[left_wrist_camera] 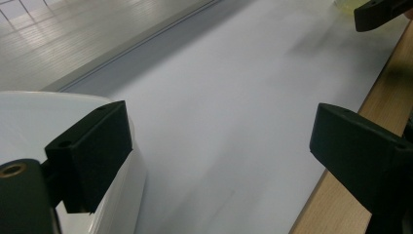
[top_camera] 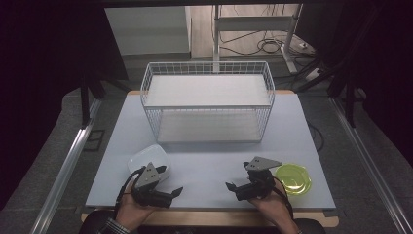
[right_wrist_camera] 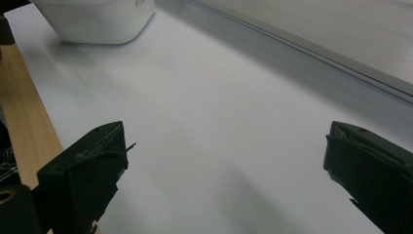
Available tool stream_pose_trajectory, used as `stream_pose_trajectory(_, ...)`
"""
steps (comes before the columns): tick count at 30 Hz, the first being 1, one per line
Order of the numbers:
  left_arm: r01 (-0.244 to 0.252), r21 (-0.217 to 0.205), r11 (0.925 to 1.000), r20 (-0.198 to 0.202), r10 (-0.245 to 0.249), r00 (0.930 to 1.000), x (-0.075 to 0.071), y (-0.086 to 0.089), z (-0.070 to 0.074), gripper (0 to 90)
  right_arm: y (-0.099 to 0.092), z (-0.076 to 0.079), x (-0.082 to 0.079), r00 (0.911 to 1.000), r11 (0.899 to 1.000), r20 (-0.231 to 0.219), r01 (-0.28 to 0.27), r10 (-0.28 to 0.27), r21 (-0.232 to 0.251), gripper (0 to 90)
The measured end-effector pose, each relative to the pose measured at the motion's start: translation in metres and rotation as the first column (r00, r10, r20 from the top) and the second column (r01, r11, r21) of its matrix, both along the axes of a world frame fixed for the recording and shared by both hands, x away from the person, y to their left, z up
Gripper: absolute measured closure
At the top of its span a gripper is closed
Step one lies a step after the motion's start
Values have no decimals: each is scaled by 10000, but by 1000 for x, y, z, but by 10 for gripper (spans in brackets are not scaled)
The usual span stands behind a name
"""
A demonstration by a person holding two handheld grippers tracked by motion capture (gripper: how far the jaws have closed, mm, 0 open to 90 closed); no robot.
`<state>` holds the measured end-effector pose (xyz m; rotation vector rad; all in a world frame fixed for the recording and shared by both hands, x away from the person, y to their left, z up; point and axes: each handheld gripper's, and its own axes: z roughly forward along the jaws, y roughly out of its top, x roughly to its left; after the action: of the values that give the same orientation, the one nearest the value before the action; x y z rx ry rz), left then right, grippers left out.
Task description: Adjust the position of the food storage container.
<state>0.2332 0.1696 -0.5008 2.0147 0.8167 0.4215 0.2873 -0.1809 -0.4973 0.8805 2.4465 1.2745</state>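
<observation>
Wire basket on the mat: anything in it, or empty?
Empty. The high view shows the wire basket holding nothing, its shelf and floor bare; the white bowl and green bowl sit outside it.

Lab recording bay, staged for tabletop handling.

Black curtains (top_camera: 44,73) are closing in both sides; metal rails (top_camera: 68,161) are running along the grey floor; loose cables (top_camera: 268,46) are trailing behind a metal stand (top_camera: 216,29). A white sheet (top_camera: 209,161) is covering the wooden table (top_camera: 311,222), carrying a wire basket (top_camera: 208,100).

My table (top_camera: 204,165) carries a wire basket (top_camera: 208,105) (far middle), white container (top_camera: 148,158) near left, green bowl (top_camera: 293,179) near right.
</observation>
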Motion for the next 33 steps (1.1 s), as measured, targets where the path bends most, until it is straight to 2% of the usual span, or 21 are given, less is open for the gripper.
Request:
stream_pose_trajectory(7, 81, 88, 9999, 26, -81, 10000, -1, -1, -1, 96, 1, 1, -1, 9999, 9999, 33, -95, 95, 34, 60)
stream_pose_trajectory(14, 2, -353, 9994, 172, 4, 9999, -2, 3, 6, 138, 2, 1, -2, 9997, 9997, -59, -220, 221, 84, 97)
stream_pose_trajectory(17, -192, -581, 9981, 389, 215, 9990, -5, 9, 12, 203, 3, 0, -1, 9997, 9997, -105, -219, 219, 73, 100)
stream_pose_trajectory(20, -562, -686, 9961, 477, 595, 9971, -5, 17, 17, 310, 3, 0, -1, 9997, 9998, -158, -207, 207, -3, 105)
stream_pose_trajectory(24, -853, -825, 9929, 217, 874, 9959, -2, 28, 18, 506, 4, -2, 0, 9994, 9996, -235, -269, 267, -104, 111)
stream_pose_trajectory(26, -911, -822, 9924, 189, 929, 9955, -1, 32, 18, 594, 4, -3, 0, 9992, 9994, -276, -308, 304, -133, 111)
stream_pose_trajectory(33, -1180, -433, 9921, 379, 1196, 9921, -1, 40, 22, 791, 5, -3, 0, 9989, 9992, -319, -354, 349, -164, 111)
